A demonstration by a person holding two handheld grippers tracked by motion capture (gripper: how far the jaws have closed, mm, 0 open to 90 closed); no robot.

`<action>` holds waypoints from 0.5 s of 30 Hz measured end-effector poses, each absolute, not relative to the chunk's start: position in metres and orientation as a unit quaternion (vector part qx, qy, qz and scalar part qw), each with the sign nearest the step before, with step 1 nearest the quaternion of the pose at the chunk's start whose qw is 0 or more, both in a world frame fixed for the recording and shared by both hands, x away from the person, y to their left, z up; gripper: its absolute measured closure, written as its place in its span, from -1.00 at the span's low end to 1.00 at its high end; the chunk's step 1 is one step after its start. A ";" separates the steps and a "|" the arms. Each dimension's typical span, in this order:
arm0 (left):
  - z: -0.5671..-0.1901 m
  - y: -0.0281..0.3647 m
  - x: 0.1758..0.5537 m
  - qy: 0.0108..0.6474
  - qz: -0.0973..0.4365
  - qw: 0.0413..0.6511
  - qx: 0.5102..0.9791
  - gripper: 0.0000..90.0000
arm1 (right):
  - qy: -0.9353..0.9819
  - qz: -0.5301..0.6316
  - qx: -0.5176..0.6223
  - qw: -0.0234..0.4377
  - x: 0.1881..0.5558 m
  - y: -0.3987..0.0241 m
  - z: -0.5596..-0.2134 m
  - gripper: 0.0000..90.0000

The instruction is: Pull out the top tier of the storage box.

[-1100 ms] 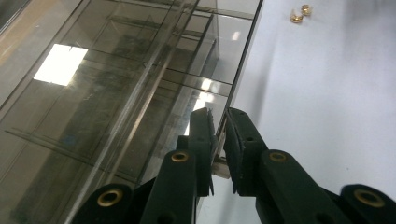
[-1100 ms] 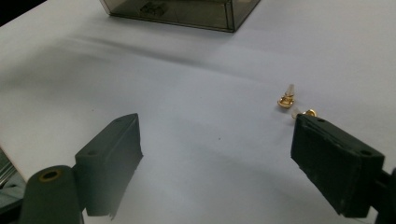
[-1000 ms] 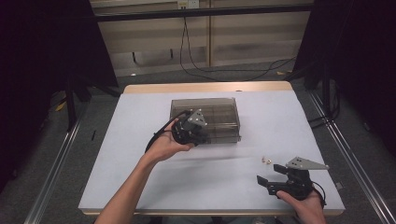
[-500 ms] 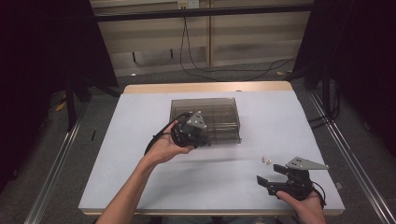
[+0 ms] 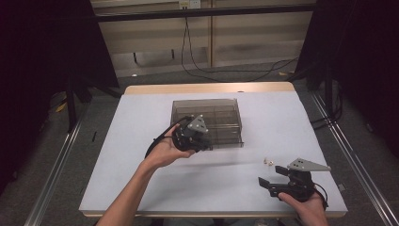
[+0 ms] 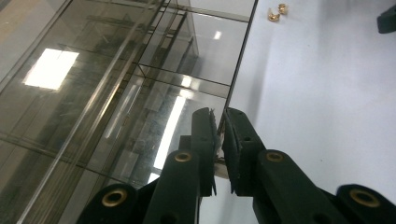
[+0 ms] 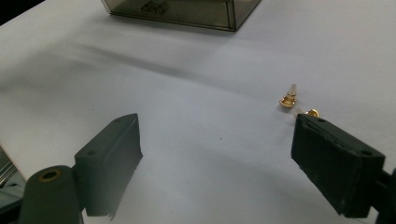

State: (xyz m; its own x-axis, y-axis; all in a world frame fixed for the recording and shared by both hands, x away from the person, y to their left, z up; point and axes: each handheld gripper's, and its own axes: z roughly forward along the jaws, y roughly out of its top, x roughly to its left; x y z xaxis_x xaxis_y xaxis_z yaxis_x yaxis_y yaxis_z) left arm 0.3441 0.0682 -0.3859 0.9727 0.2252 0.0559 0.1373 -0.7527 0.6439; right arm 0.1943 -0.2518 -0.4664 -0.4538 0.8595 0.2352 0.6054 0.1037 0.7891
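Your left gripper (image 6: 219,140) pinches the thin front lid edge of the smoky transparent plastic compartment box (image 5: 221,113) at table centre; it looks stiff, light, slippery. Your right gripper (image 7: 217,163) is spread, empty.

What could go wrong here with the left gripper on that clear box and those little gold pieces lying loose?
The left gripper pinches only the thin edge of the box lid, so the lid could slip free or the light box could skid. The gold pieces lie loose right by the open right gripper, near one jaw; a careless move might knock them across the table.
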 end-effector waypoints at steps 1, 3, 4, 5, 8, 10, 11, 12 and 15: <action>-0.386 0.068 0.343 0.097 0.064 0.338 0.934 0.85 | 0.730 0.443 0.501 0.143 0.195 -0.252 -0.467 -0.66; -0.386 0.068 0.343 0.095 0.065 0.340 0.933 0.85 | 0.730 0.442 0.501 0.143 0.195 -0.251 -0.467 -0.66; -0.387 0.069 0.342 0.096 0.066 0.341 0.933 0.85 | 0.730 0.442 0.501 0.143 0.195 -0.251 -0.467 -0.66; -0.387 0.069 0.342 0.096 0.066 0.341 0.933 0.85 | 0.730 0.442 0.501 0.143 0.195 -0.251 -0.467 -0.66; -0.386 0.069 0.341 0.092 0.065 0.337 0.935 0.86 | 0.730 0.443 0.501 0.142 0.195 -0.252 -0.467 -0.66; -0.386 0.069 0.340 0.090 0.064 0.336 0.935 0.86 | 0.729 0.442 0.502 0.143 0.195 -0.252 -0.467 -0.66; -0.386 0.069 0.340 0.087 0.065 0.334 0.936 0.86 | 0.729 0.442 0.502 0.143 0.195 -0.252 -0.467 -0.66; -0.386 0.069 0.339 0.090 0.066 0.336 0.935 0.86 | 0.730 0.442 0.501 0.143 0.196 -0.252 -0.467 -0.66; -0.386 0.069 0.337 0.088 0.065 0.334 0.936 0.86 | 0.731 0.442 0.500 0.144 0.196 -0.251 -0.467 -0.66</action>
